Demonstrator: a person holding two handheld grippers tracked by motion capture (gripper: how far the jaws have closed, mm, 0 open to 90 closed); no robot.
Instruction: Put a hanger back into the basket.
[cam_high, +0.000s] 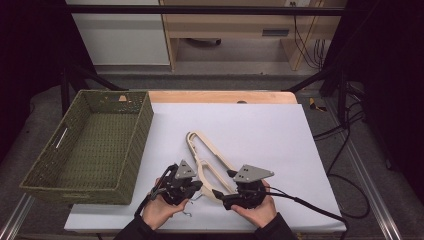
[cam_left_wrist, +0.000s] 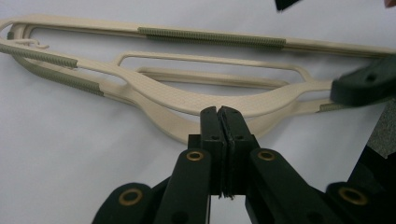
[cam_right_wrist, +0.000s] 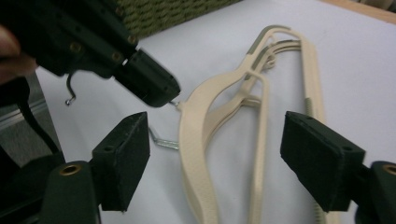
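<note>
- Nearest, the person's two hands come in at the table's near edge, each with a gripper.
- The left gripper (cam_high: 196, 186) has its jaws pressed together on the thin metal hook (cam_right_wrist: 173, 104) at the neck of the cream hangers (cam_high: 207, 157); a second hook (cam_right_wrist: 164, 141) lies on the sheet just beside it.
- The right gripper (cam_right_wrist: 215, 161), just right of the hangers' near end, has its jaws spread, standing either side of the hanger arms without touching.
- The stacked hangers lie on the white sheet (cam_high: 260, 130), running from between the grippers up and left toward the middle.
- Farther left stands a green woven basket (cam_high: 131, 150), with bare wooden table (cam_high: 220, 96) beyond.
</note>
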